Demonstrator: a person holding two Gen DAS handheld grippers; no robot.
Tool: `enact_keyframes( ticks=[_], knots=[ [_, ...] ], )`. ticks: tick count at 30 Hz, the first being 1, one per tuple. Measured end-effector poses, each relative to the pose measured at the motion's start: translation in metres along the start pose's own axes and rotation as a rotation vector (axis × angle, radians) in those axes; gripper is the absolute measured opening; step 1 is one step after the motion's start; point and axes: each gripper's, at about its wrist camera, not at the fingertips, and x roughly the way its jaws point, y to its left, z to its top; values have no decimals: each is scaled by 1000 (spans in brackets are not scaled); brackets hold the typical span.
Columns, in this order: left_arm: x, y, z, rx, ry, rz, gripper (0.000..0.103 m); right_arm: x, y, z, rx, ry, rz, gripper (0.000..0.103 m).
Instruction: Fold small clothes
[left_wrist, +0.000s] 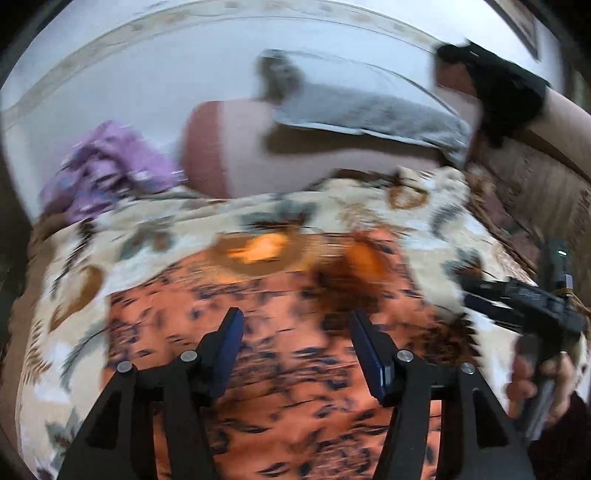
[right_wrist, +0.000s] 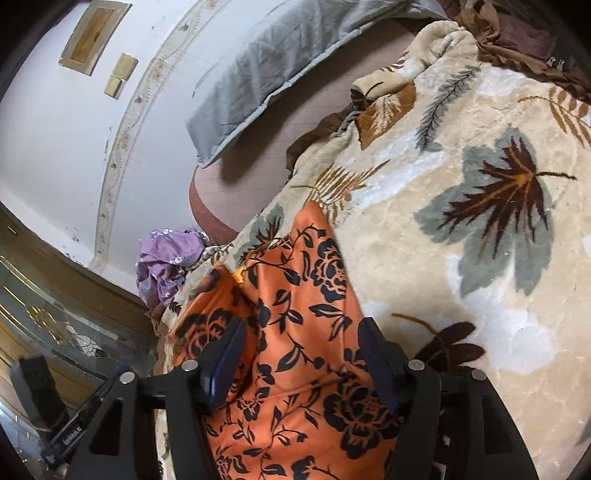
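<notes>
An orange garment with a dark floral print (left_wrist: 295, 369) lies on a cream leaf-patterned blanket (left_wrist: 436, 221); the left wrist view is motion-blurred. My left gripper (left_wrist: 295, 321) is open just above the garment, empty. The right gripper (left_wrist: 517, 306) shows at that view's right edge, held in a hand. In the right wrist view the orange garment (right_wrist: 306, 295) lies lengthwise on the blanket (right_wrist: 461, 258). My right gripper (right_wrist: 299, 332) is open over it, fingers either side of the cloth, holding nothing.
A purple floral garment (left_wrist: 107, 162) (right_wrist: 166, 262) is bunched at the blanket's far edge. A grey pillow (left_wrist: 369, 114) (right_wrist: 277, 62) lies on a pinkish sheet (right_wrist: 258, 155). Brown cloth (right_wrist: 517, 40) lies at the far right. A white wall is behind.
</notes>
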Motion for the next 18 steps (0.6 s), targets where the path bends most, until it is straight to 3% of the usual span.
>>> enact_keyframes(
  ticks=[3, 6, 9, 12, 14, 16, 18],
  knots=[
    [7, 49, -15, -86, 4, 141, 61, 5, 16, -6, -49, 36, 8, 67],
    [18, 99, -36, -199, 26, 221, 61, 7, 43, -15, -163, 54, 10, 67],
    [36, 131, -60, -285, 59, 233, 61, 5, 51, -18, -182, -2, -24, 67],
    [56, 147, -80, -319, 122, 220, 61, 7, 59, -18, -203, -27, -2, 66],
    [64, 150, -89, -305, 137, 214, 61, 17, 68, -23, -251, -20, 10, 58],
    [64, 149, -92, -290, 111, 209, 61, 31, 80, -32, -330, 6, -22, 39],
    [65, 145, -91, -257, 126, 223, 63, 52, 86, -42, -375, 48, -56, 39]
  ],
)
